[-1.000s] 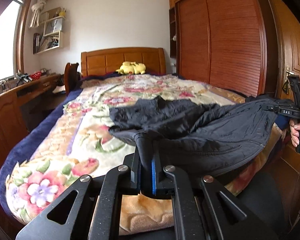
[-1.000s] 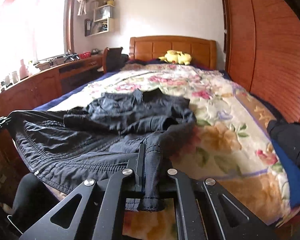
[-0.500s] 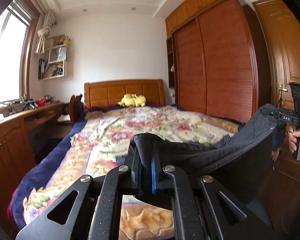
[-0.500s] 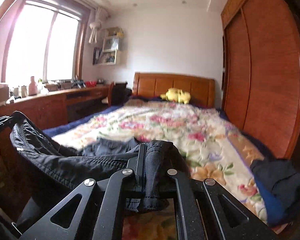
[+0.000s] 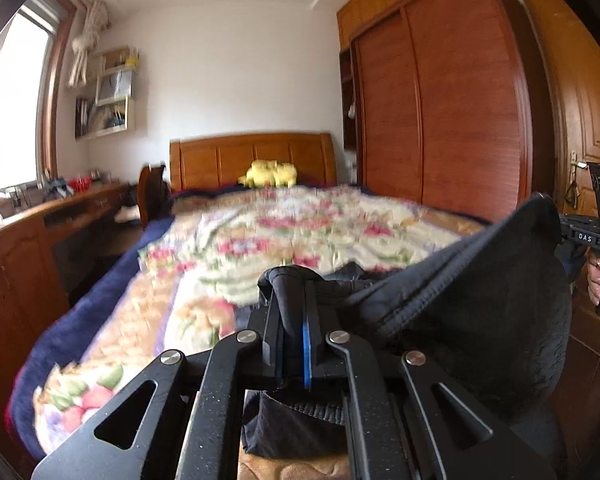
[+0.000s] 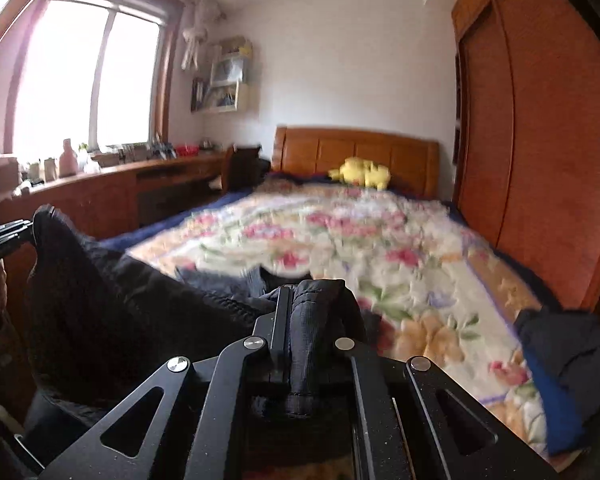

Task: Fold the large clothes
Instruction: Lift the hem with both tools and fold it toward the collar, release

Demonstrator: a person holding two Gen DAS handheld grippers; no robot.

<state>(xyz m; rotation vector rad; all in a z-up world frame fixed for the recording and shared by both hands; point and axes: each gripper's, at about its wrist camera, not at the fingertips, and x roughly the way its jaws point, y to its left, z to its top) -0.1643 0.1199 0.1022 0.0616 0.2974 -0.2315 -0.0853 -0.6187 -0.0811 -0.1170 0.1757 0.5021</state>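
At the foot of the bed we have the dark jacket [image 5: 472, 292] strung up between our two tools, its held edge running side to side across the bed rather than along it, the rest of the garment sagging from that line with its far part trailing onto the floral blanket [image 5: 284, 240]. Our left gripper [image 5: 294, 320] is clamped tight on one end of that edge, a fold of black cloth bunched between the fingers, and our right gripper [image 6: 308, 320] is pinched just as firmly on the other end, ribbed hem hanging down through the jaws. In the left view we catch the right tool off to the side, jacket corner peaked beside it; in the right view the left tool shows at the far left edge with cloth rising to it. So the jacket lies ahead of and below both sets of fingers, and neither hand is plainly nearer the bed. We reckon the coming move carries this edge forward toward the headboard [image 6: 356, 152], both ends level, or the fold goes skew.
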